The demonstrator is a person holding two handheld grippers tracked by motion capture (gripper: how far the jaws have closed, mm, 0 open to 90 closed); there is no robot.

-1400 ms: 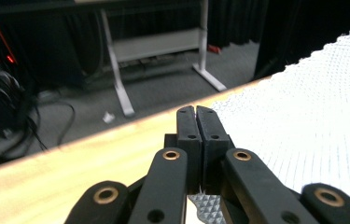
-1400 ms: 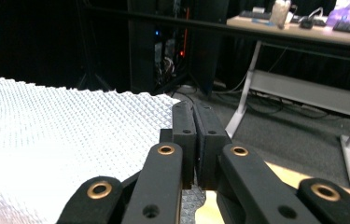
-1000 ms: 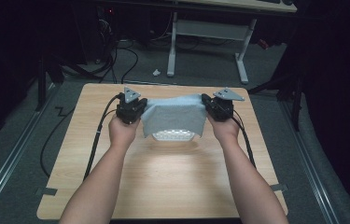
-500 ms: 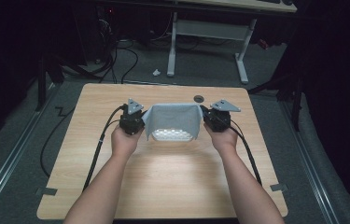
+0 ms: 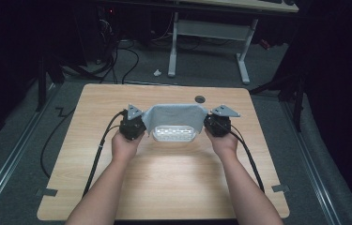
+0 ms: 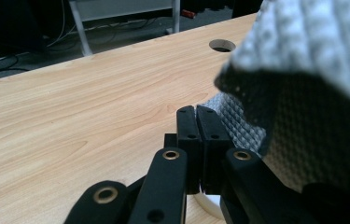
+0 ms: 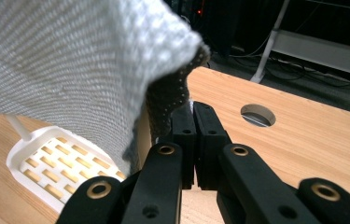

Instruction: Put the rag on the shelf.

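Observation:
A grey waffle-weave cloth (image 5: 176,114) hangs stretched between my two grippers above the middle of the wooden table (image 5: 164,183). My left gripper (image 5: 139,123) is shut on its left corner, my right gripper (image 5: 209,123) on its right corner. Below the cloth's near edge a white slotted tray (image 5: 174,134) lies on the table, its far part covered. In the left gripper view the jaws (image 6: 196,113) pinch the cloth (image 6: 303,51). From the right gripper view, the jaws (image 7: 192,110) hold the cloth (image 7: 65,60) over the tray (image 7: 53,164).
A round cable hole (image 5: 200,99) sits in the table just beyond the cloth, the same hole (image 7: 257,115) lying ahead of the right gripper. Cables (image 5: 99,150) trail from both grippers to the near edge. A white desk frame (image 5: 209,35) stands on the floor behind.
Both grippers have drawn the cloth toward the person's side and lower. The cable hole has come out from behind it, and more of the white tray shows.

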